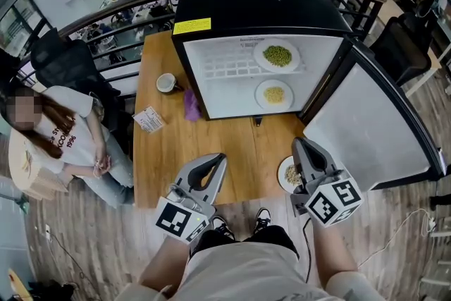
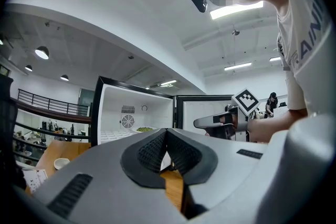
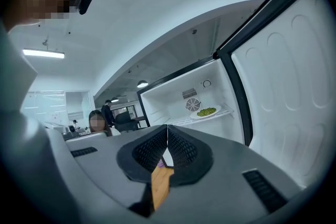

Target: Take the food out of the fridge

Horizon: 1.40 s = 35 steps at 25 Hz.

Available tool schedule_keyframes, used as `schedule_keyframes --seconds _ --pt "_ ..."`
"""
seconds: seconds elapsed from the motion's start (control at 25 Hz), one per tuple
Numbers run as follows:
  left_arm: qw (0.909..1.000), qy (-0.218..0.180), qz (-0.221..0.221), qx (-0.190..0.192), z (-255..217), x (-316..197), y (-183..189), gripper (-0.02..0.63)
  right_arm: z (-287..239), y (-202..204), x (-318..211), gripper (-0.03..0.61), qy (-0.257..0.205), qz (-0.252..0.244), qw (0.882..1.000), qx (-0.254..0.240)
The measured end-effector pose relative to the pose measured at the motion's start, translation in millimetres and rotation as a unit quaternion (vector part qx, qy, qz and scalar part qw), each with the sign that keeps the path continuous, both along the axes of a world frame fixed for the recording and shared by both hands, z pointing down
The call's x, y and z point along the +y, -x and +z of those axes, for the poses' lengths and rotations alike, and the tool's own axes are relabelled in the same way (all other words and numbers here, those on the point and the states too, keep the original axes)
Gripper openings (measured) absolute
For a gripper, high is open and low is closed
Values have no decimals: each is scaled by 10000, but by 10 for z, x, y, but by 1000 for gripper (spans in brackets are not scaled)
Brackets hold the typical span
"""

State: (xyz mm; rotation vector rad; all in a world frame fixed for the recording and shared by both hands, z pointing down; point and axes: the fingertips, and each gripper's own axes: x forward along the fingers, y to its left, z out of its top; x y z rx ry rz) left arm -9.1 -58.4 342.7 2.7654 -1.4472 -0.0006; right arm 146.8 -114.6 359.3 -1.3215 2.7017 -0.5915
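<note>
Black outside and white inside, the small fridge (image 1: 211,3) stands at twelve o'clock on the wooden table (image 1: 169,151), its door (image 1: 366,123) swung open toward three o'clock. In the head view I see a white plate of green peas (image 1: 277,56) on the upper shelf and, at six o'clock from it, a white plate of yellow kernels (image 1: 274,94) on the level below. A third white plate of pale food (image 1: 287,175) sits on the table at five o'clock from the fridge, partly behind my right gripper (image 1: 301,146). My left gripper (image 1: 213,164) hovers at its nine o'clock.

In the left gripper view the pads (image 2: 152,149) meet with nothing between them.

In the right gripper view the pads are likewise together and empty, with the peas at one o'clock inside the fridge.
</note>
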Motion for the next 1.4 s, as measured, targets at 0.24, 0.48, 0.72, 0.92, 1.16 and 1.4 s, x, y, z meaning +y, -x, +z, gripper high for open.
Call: schedule_keyframes --seconds 0.24,0.48,0.72,0.92,1.16,1.4 --pt "10000 11 -27 11 -8 -11 26 8 -46 66 -238 23 170 149 9994 -262" --pt "9999 56 -87 19 -1 -92 82 8 3 67 -703 68 671 451 9936 -791" --pt "9998 161 -140 1 111 -30 146 8 75 174 -1277 129 1109 832 9793 -1473" --pt "9994 256 -243 7 192 -44 291 8 258 166 -1734 146 1818 1225 9385 -2667" --pt "9989 352 -304 44 284 -128 481 8 532 105 -2092 146 2409 1683 8789 -3756" --pt "9986 413 -330 67 344 -223 631 8 732 67 -2283 146 2666 1966 8477 -4143"
